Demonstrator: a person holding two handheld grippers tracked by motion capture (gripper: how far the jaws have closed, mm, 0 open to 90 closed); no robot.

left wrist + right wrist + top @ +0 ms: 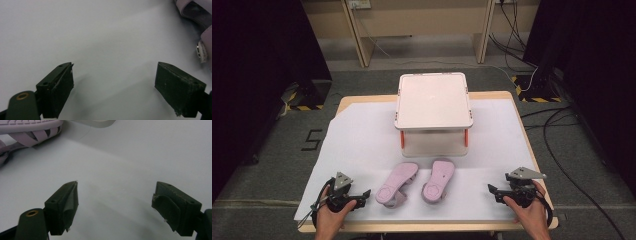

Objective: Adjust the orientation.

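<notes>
Two pale pink sandals lie sole-up side by side on the white sheet near the table's front: the left sandal [396,184] and the right sandal [437,180]. Behind them stands a pink-white two-level rack [433,100] with orange posts. My left gripper [366,193] rests at the front left, open and holding nothing, its tips pointing toward the left sandal. A strap and buckle of that sandal [200,27] show at the upper right of the left gripper view. My right gripper [492,190] sits at the front right, open, holding nothing. The right sandal [27,131] shows at the upper left.
A white sheet [362,140] covers most of the wooden table [344,102]. The rack's lower shelf [434,145] stands open toward me. Cables [562,140] run on the floor to the right, and hazard-striped bases [302,106] stand at both far corners.
</notes>
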